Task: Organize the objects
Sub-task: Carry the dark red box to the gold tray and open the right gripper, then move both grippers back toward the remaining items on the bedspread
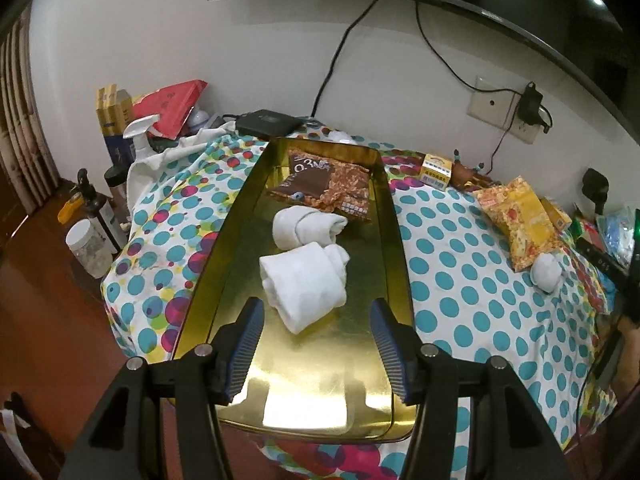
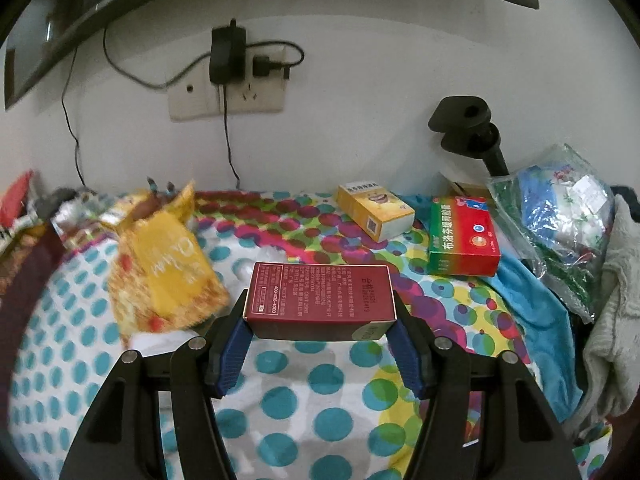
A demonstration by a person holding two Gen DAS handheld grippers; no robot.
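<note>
1. The gold tray [image 1: 236, 216] was polished metal, mirror-glossy.
2. Two rolled towels [image 1: 306, 280] at its centre were soft, matt terry cloth.
3. The brown snack bag [image 1: 324, 186] at twelve o'clock was crinkled, shiny foil.
4. The dotted tablecloth [image 2: 304, 400] looked like matt cotton.
5. The maroon box [image 2: 320, 294] was smooth, satin cardboard.

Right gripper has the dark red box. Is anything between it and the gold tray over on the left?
The yellow snack bag lies on the dotted cloth left of the dark red box held in the right gripper, toward the gold tray. A white roll lies beside it; lifting should clear both.
</note>
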